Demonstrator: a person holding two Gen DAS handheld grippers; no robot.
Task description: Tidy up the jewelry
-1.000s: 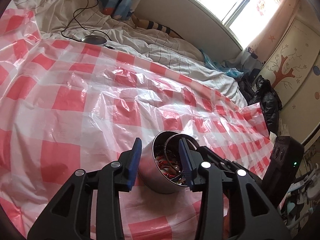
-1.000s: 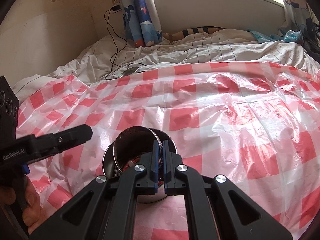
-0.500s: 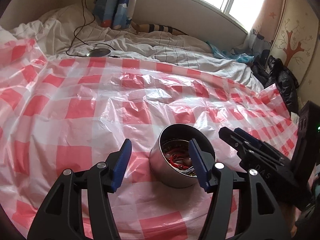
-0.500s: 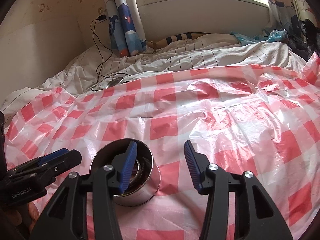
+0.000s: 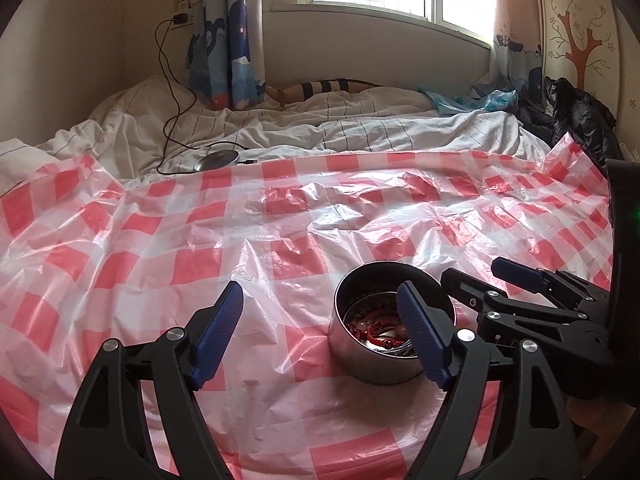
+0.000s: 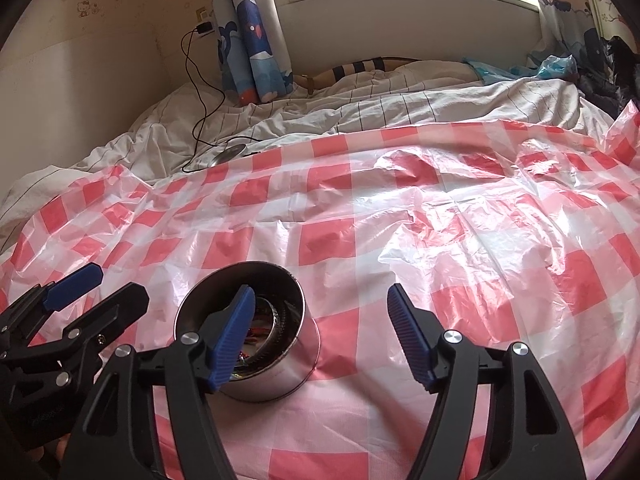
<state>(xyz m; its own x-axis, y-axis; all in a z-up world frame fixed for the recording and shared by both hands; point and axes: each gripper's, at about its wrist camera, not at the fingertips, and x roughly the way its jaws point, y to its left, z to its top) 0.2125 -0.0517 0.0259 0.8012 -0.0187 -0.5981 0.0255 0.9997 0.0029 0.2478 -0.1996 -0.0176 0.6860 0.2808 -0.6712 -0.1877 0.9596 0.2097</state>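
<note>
Jewelry [image 5: 376, 330], a tangle of red beads and silver pieces, lay inside a round metal tin [image 5: 360, 364] that stood upright on the red-and-white checked plastic sheet [image 5: 248, 240] spread over the bed. In the left wrist view the left gripper [image 5: 320, 336] was released, its 2 blue-padded jaws having just been opening and standing wide; the tin sat toward the right jaw, partly behind its pad, and whether that pad touched the rim could not be told. Bare sheet lay between the jaws. The right gripper [image 5: 480, 276] reached in from the right edge, its tips just beside the tin's far right rim. Beyond the sheet, a rumpled white striped duvet [image 5: 360, 132] covered the bed, a black cable [image 5: 172, 92] ran down from a wall socket to a round silver disc [image 5: 216, 159], and a blue cartoon curtain [image 5: 228, 48] hung beside the window.

In the right wrist view the right gripper [image 6: 320, 326] was likewise released, its jaws having just been opening and gripping nothing. The tin [image 6: 276, 372] stood at its left jaw, whose pad overlapped the tin's mouth; silver bangles [image 6: 276, 320] leaned against the inner wall. The left gripper [image 6: 100, 292] came in from the left, close beside the tin, jaws apart. A fingertip [image 6: 60, 448] showed at the lower left edge.
</note>
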